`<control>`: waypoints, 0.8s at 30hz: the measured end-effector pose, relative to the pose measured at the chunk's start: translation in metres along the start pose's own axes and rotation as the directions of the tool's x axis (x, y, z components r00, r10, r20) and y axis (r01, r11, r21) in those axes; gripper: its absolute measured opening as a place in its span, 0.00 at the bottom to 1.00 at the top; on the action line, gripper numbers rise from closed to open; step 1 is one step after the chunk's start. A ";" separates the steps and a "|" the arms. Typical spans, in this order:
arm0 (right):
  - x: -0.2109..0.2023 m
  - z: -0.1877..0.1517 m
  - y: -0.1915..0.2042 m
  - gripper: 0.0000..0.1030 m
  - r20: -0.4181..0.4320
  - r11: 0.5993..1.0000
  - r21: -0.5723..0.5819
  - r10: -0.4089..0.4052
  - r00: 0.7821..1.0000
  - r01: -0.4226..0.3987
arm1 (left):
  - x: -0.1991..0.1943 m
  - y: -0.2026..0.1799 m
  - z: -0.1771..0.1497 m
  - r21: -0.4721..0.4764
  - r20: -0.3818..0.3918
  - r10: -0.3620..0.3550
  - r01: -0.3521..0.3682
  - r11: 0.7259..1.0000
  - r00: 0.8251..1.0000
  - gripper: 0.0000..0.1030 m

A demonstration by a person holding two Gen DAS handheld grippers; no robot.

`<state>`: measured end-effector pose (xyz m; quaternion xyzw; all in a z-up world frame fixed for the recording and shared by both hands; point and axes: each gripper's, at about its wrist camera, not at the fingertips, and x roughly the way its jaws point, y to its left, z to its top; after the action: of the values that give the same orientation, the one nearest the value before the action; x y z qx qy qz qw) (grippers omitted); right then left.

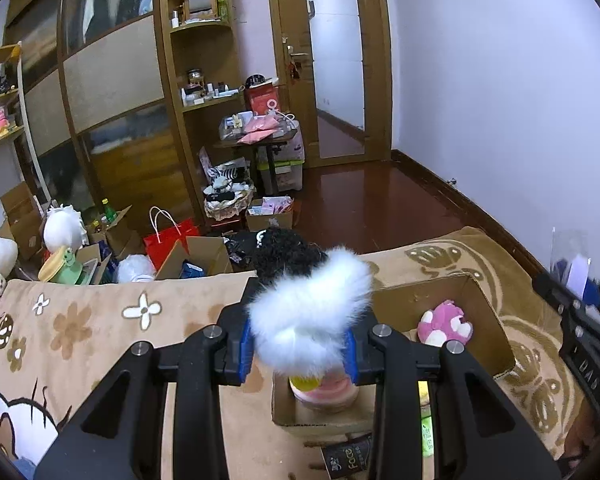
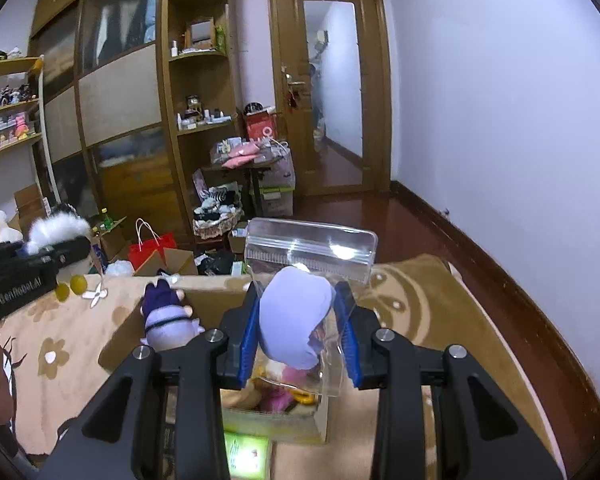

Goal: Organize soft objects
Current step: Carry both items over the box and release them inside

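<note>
White fluffy toy (image 1: pixel 308 312) sits clamped in the left gripper (image 1: pixel 300 350), up above the box (image 1: pixel 480 312). Right gripper (image 2: pixel 298 334) pinches a bagged lilac plush (image 2: pixel 296 316) over the same box. Best lower each well inside before letting go, one at a time.

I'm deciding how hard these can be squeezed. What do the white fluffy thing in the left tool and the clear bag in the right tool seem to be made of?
White fluffy toy: apparently long-pile faux fur, matte; wispy fibres blur its outline.
Clear bag: looks like thin glossy plastic film with a ribbed zip strip; see-through, showing glare and a lavender plush inside.
</note>
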<state>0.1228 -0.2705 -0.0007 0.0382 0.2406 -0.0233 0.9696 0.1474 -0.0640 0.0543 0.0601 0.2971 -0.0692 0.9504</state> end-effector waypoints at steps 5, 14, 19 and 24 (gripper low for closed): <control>0.009 0.004 0.006 0.36 0.007 0.999 -0.028 0.023 1.000 -0.022 | 0.017 0.004 -0.009 -0.019 -0.010 -0.021 0.021 1.000 1.000 0.32; 0.043 -0.024 0.024 0.36 -0.087 0.996 -0.060 0.055 0.995 -0.060 | 0.057 0.005 -0.037 -0.023 -0.088 -0.066 0.064 0.998 0.994 0.32; 0.059 -0.035 0.031 0.37 -0.136 0.994 -0.078 0.066 0.988 -0.077 | 0.073 0.002 -0.049 -0.019 -0.138 -0.088 0.086 0.996 0.987 0.34; 0.067 -0.039 0.030 0.41 -0.167 0.994 -0.070 0.076 0.983 -0.089 | 0.082 0.000 -0.054 -0.015 -0.168 -0.092 0.091 0.996 0.981 0.45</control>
<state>0.1661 -0.2395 -0.0643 0.0125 0.3186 0.0294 0.9473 0.1838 -0.0638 -0.0367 0.0485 0.3792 -0.1065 0.9179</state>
